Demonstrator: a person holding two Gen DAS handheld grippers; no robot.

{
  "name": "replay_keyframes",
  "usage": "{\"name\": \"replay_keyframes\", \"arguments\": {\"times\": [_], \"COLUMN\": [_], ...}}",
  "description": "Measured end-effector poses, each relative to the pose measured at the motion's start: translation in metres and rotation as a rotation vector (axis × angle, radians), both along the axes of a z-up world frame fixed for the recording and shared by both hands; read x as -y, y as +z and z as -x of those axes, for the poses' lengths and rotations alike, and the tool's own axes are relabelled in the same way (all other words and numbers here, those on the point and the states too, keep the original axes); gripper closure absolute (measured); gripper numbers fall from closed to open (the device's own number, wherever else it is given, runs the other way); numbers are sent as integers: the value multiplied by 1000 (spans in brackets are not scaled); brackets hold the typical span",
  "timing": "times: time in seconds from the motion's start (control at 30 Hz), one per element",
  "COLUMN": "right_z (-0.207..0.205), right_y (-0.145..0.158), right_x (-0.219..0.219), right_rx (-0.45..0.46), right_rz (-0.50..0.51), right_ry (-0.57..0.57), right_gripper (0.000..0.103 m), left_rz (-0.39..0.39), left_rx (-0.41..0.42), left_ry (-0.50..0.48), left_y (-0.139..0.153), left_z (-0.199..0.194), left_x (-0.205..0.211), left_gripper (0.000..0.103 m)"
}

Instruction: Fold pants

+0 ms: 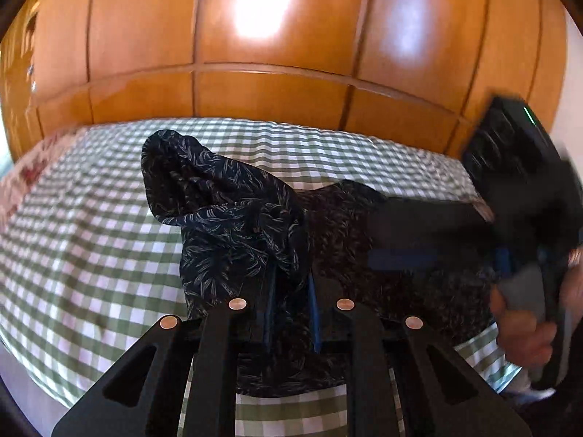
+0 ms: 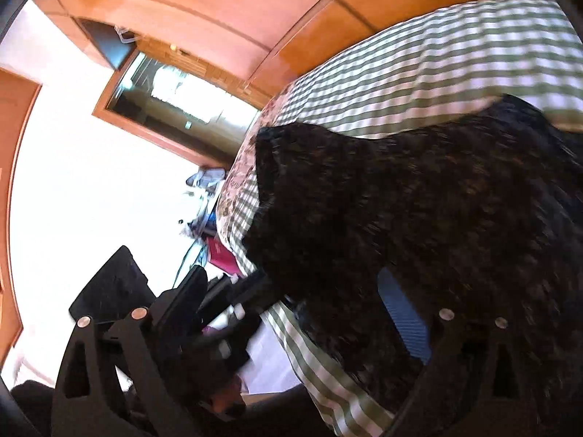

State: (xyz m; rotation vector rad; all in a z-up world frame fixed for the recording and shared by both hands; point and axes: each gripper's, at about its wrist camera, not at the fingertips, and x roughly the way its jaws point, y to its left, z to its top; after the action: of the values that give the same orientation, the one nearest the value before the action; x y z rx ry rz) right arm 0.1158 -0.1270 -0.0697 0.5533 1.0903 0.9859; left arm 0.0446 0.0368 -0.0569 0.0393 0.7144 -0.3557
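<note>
Our left wrist view looks level along the left claw (image 1: 289, 291), close over the checked bed (image 1: 91, 240), facing the wooden wardrobe (image 1: 273, 36) ahead. Our right wrist view is rolled sideways, very near the dark pants (image 2: 419, 218). Both views share bed, pants and wardrobe.

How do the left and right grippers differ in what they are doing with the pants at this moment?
The left gripper is closed on a bunched fold of the dark leaf-print pants, lifting it off the green-and-white checked bedcover. The right gripper looks open, its fingers spread over flat fabric, one blue pad showing. The left view is sharp, the right blurred. Both are black with blue pads.
</note>
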Motion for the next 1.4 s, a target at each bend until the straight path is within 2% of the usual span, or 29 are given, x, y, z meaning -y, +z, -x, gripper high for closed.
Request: {"name": "replay_keyframes", "arguments": {"times": [0.13, 0.33, 0.37, 0.4, 0.47, 0.5, 0.57, 0.63, 0.97, 1.13, 1.2, 1.23, 1.3, 1.33, 1.4], "right_z": [-14, -18, -18, -20, -25, -28, -31, -33, -30, -28, -25, -24, -22, -21, -20], "right_y": [11, 17, 15, 11, 3, -1, -8, -11, -11, -1, 3, 6, 12, 16, 25], "right_x": [-27, -68, -70, -72, -74, -74, -66, -62, -47, -34, -27, -25, -20, -17, -14], "right_rx": [28, 94, 95, 84, 77, 70, 60, 63, 50, 62, 69, 73, 86, 93, 106], "right_rz": [58, 241, 259, 275, 321, 335, 332, 335, 282, 265, 262, 259, 255, 254, 248], "right_ry": [53, 144, 144, 149, 138, 133, 111, 82, 37, 11, 0, -5, -15, -18, -22], "right_gripper": [8, 8, 12, 16, 45, 52, 75, 87, 89, 89, 89, 89, 89, 89, 89], "left_rz": [-97, -196, -202, -204, -201, -202, -202, -201, -211, -191, -165, -128, 6, 96, 251], "left_rx": [55, 93, 96, 98, 96, 94, 93, 80, 80, 89, 90, 80, 34, 11, -31], "left_ry": [-28, -73, -81, -83, -83, -80, -76, -74, -58, -56, -65, -68, -47, -8, 85], "left_y": [-4, -10, -11, -11, -9, -10, -8, -10, -6, 2, 7, 12, 19, 23, 24], "left_z": [7, 14, 15, 15, 19, 19, 21, 20, 18, 26, 31, 32, 29, 27, 20], "left_x": [11, 25, 27, 27, 30, 29, 30, 29, 30, 24, 17, 11, -14, -32, -69], "left_gripper": [89, 89, 89, 89, 89, 89, 89, 89, 89, 84, 84, 84, 73, 63, 60]}}
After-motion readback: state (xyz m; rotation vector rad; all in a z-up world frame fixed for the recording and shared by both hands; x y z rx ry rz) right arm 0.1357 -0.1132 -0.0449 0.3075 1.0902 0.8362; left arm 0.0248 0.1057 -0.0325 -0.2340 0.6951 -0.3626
